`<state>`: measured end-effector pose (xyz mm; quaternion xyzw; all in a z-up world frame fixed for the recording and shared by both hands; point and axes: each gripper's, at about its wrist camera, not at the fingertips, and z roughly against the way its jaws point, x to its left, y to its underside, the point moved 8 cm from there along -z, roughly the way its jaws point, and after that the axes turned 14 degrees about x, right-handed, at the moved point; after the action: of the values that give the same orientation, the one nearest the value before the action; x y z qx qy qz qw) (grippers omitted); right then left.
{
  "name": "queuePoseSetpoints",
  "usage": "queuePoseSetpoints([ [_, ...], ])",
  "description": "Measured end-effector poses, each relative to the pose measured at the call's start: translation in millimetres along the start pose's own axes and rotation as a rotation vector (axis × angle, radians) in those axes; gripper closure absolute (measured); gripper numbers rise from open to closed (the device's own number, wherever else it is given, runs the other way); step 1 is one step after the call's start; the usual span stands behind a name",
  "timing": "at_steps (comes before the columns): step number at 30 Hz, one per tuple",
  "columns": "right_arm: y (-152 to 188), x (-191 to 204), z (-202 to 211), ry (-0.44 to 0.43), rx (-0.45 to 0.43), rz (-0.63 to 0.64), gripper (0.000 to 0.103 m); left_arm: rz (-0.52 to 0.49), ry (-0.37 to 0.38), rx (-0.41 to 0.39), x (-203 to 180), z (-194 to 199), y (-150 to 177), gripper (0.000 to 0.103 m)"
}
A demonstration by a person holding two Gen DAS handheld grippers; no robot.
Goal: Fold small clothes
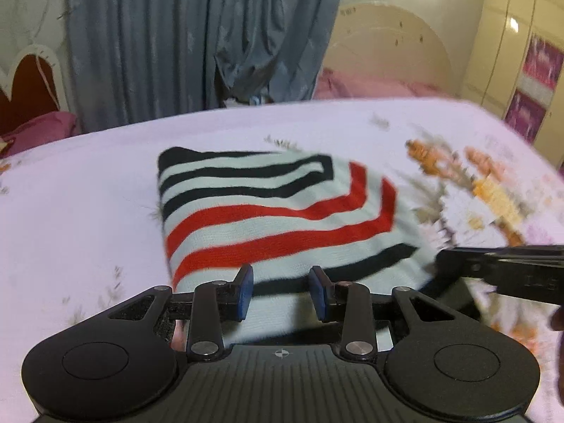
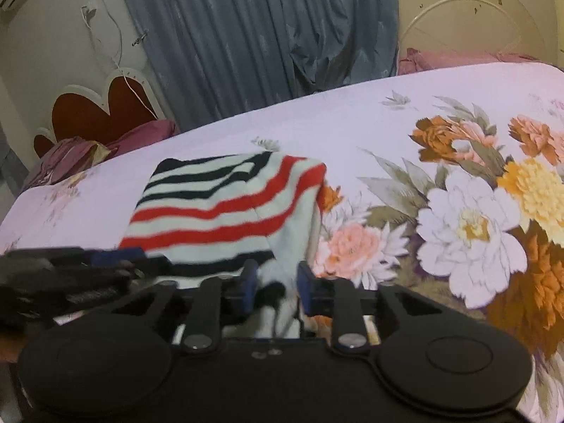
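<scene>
We see the striped sweater (image 1: 278, 211) folded on the bed's floral bedsheet (image 1: 88, 194); our left tongs (image 1: 281, 294) stand open at its near edge; our right tongs (image 2: 276, 289) stand narrowly open around its near corner.

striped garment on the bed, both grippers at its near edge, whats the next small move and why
Probably carry the near edge away over the garment. Cloth sits between the jaws of both the left gripper and the right gripper, though neither grip is certain.
</scene>
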<state>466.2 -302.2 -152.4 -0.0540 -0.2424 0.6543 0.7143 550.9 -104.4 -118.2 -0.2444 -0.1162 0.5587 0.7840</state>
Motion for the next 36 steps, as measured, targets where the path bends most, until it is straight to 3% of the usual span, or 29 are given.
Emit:
queuePoseSetpoints([
  [3,5,2,8,-0.005,-0.009,0.03,0.077,0.003,-0.024,-0.007,2,14,20,0.069],
  [6,14,4,0,-0.006,0.037,0.059,0.074,-0.014,-0.059,0.006,4,16,37,0.069],
  [10,28,0,-10,0.026,0.065,0.096,0.091,0.003,-0.044,0.065,4,7,56,0.069],
  [13,41,-7,-24,0.072,0.082,0.113,0.091,-0.04,-0.076,0.077,1,-5,69,0.069],
  [18,44,-6,-26,0.066,0.086,0.114,0.089,-0.041,-0.08,0.076,0,-3,69,0.069],
  [20,39,-6,-19,0.067,0.085,0.115,0.085,-0.048,-0.079,0.069,0,5,64,0.068],
  [21,32,-7,-9,0.065,0.052,0.104,0.073,-0.043,-0.076,0.045,1,11,57,0.068],
  [22,25,-8,-2,0.061,0.02,0.099,0.07,-0.045,-0.07,0.013,2,16,49,0.066],
  [23,16,-7,4,0.056,-0.007,0.099,0.07,-0.048,-0.073,-0.016,4,19,40,0.049],
  [25,-4,-8,6,0.07,-0.059,0.103,0.072,-0.041,-0.12,-0.054,13,16,18,0.032],
  [31,-70,-7,-33,0.081,-0.083,0.104,0.086,0.016,-0.124,-0.022,43,-24,-37,0.033],
  [33,-84,-4,-49,0.08,-0.079,0.131,0.088,0.021,-0.132,0.018,50,-42,-44,0.033],
  [36,-91,-4,-75,0.107,-0.049,0.178,0.088,0.054,-0.083,0.062,57,-65,-40,0.033],
])
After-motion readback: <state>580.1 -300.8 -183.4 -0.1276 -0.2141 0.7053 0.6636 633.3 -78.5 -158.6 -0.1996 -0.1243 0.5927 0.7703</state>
